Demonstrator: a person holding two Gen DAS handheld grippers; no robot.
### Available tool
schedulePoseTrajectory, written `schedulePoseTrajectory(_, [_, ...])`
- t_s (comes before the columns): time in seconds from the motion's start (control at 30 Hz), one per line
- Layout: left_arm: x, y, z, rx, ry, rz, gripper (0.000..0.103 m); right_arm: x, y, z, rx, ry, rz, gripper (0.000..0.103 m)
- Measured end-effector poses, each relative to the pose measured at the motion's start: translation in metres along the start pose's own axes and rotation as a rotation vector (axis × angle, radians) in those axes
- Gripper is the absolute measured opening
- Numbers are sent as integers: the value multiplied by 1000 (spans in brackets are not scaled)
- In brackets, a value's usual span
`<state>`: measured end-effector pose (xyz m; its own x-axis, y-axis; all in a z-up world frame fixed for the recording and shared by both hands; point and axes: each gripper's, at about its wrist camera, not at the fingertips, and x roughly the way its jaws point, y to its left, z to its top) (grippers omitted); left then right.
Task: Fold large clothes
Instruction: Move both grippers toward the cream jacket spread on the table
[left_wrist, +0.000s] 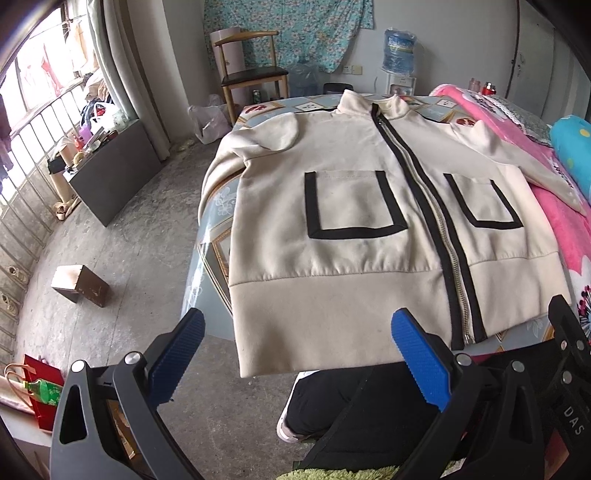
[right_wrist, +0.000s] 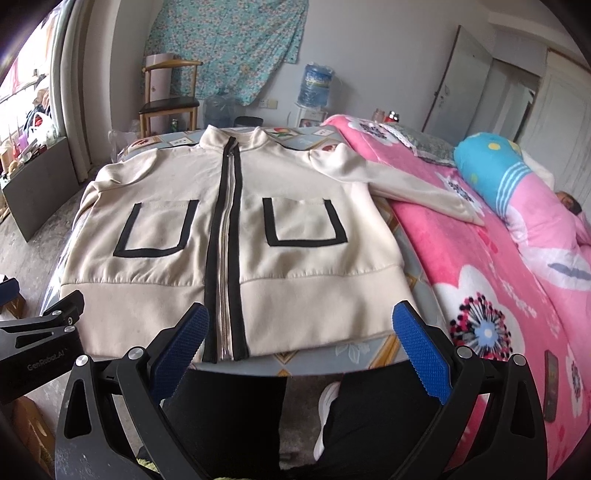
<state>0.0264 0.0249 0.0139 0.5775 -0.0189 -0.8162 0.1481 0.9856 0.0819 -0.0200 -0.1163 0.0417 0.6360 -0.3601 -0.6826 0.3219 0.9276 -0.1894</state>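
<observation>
Lying front-up and zipped, the cream jacket (right_wrist: 236, 236) is spread flat across the bed (right_wrist: 373, 349), its collar at the far end and its hem just over the near edge. One sleeve (right_wrist: 417, 188) stretches out onto the pink blanket (right_wrist: 498, 280); the other (left_wrist: 218, 173) droops off the opposite side. You hold your left gripper (left_wrist: 295, 360) near the hem's corner, blue pads spread wide and gripping nothing. Your right gripper (right_wrist: 301, 354) hangs just short of the hem by the zipper (right_wrist: 225, 236), equally wide and empty.
</observation>
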Motion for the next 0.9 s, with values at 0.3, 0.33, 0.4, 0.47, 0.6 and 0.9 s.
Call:
schedulePoseTrajectory(0.3, [11,7,12,-42,39,39,99,24,11,17,-42,29,53,96])
schedulePoseTrajectory(0.33, [13,8,13,-44,43,43,99,26,12,19,-46,30,59,96])
schedulePoseTrajectory(0.4, [15,9,16,-49,46,52,99,29,15,23,-51,31,68,96])
schedulePoseTrajectory(0.47, [18,11,19,-55,54,57,99,33,17,25,-56,35,76,96])
schedulePoseTrajectory(0.6, [25,13,25,-61,70,69,99,41,20,32,-65,39,88,96])
schedulePoseTrajectory(0.9, [37,19,34,-64,90,81,99,53,30,44,-78,47,98,96])
